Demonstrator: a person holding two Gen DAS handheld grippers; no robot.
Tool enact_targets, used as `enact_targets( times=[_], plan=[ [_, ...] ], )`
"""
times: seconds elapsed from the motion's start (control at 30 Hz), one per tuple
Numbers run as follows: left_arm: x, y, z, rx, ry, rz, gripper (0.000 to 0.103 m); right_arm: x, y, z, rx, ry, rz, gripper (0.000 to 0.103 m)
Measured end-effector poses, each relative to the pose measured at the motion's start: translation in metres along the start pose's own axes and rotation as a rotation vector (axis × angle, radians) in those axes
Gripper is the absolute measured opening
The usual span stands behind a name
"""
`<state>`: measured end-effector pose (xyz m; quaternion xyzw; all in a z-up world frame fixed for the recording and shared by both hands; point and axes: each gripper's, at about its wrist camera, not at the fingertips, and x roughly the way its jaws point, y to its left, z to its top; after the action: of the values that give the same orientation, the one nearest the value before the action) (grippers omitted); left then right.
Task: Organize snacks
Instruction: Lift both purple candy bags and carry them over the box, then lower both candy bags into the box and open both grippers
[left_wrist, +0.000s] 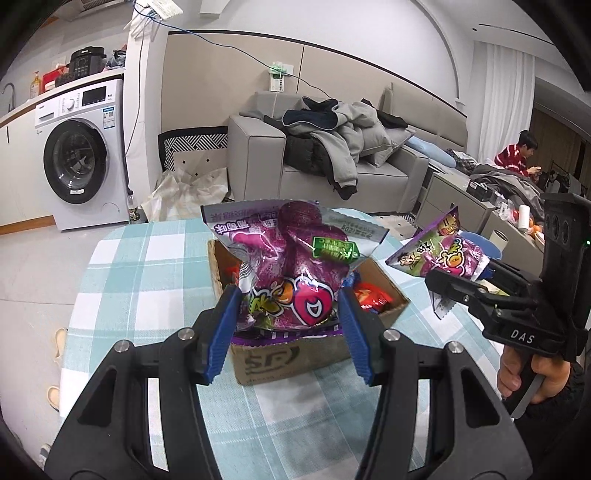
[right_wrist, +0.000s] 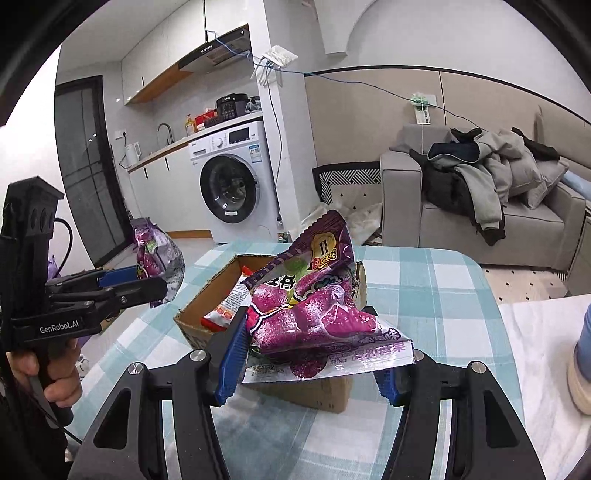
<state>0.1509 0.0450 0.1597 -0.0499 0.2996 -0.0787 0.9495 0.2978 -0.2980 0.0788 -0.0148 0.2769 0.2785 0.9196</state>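
I have a purple candy bag in each gripper, both lifted above the open box (left_wrist: 310, 354) that sits on the checked table (left_wrist: 147, 266). The left gripper (left_wrist: 288, 314) is clamped on the lower end of its bag (left_wrist: 291, 258), blue pads pressing in from both sides, with the bag standing up over the box. The right gripper (right_wrist: 314, 350) pinches the second bag (right_wrist: 314, 306) near its sealed bottom edge, and that bag leans up and to the left over the box's near wall. More red and orange packets (right_wrist: 225, 306) lie inside the box.

I judge these bags light, puffy and slick: the foil crinkles and the contents shift, so a grip on the belly could slide or burst it. The flat crimped seam looks like the safer hold. With both bags hanging from one end, they may swing when moved.
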Motion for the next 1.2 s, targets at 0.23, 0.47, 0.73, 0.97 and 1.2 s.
enact_targets(
  times=[0.23,0.47,0.73,0.97,1.2],
  plan=[
    [0.034,0.006,0.016,0.006,0.015,0.017,0.051,0.028,0.005,0.006,-0.019,0.043,0.009,0.06],
    [0.081,0.015,0.021,0.014,0.054,0.037,0.051,0.062,0.01,0.007,-0.045,0.1,0.016,0.06],
    [0.122,0.019,0.018,0.029,0.092,0.056,0.051,0.092,0.006,0.008,-0.066,0.158,0.012,0.06],
    [0.151,0.022,0.018,0.049,0.115,0.066,0.051,0.115,0.003,0.005,-0.109,0.223,0.005,0.06],
    [0.173,0.017,0.017,0.076,0.138,0.065,0.052,0.119,0.003,0.005,-0.154,0.234,0.009,0.06]
  ],
)
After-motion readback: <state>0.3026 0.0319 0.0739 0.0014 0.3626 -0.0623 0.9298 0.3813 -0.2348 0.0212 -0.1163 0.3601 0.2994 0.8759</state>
